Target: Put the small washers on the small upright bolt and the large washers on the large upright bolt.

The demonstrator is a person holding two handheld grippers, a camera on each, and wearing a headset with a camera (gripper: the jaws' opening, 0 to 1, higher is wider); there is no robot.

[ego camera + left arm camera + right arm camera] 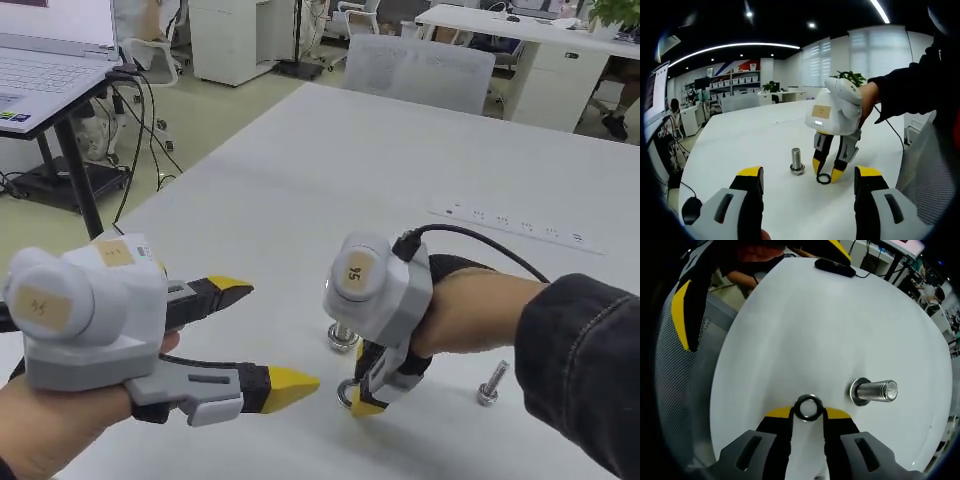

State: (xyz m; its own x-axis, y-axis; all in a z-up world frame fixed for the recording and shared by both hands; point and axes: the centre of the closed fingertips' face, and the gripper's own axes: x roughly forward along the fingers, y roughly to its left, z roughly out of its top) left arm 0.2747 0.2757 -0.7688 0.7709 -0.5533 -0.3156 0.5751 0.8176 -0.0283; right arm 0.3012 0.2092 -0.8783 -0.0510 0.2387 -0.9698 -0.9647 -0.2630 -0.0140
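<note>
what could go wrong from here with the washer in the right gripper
1. The right gripper pinches the washer by its rim at the very tips, so it could slip or flip out.
2. The upright bolt stands free close beside the gripper, and a sideways nudge might topple it.
3. The left gripper is open and apart from the bolt, so nothing steadies it.

A long white power strip (515,225) lies flat on the white tabletop (330,170), near its right edge. To the left an open silver laptop (45,70) sits on a black-legged stand (75,160), and a grey mesh chair (415,70) stands at the far end.
</note>
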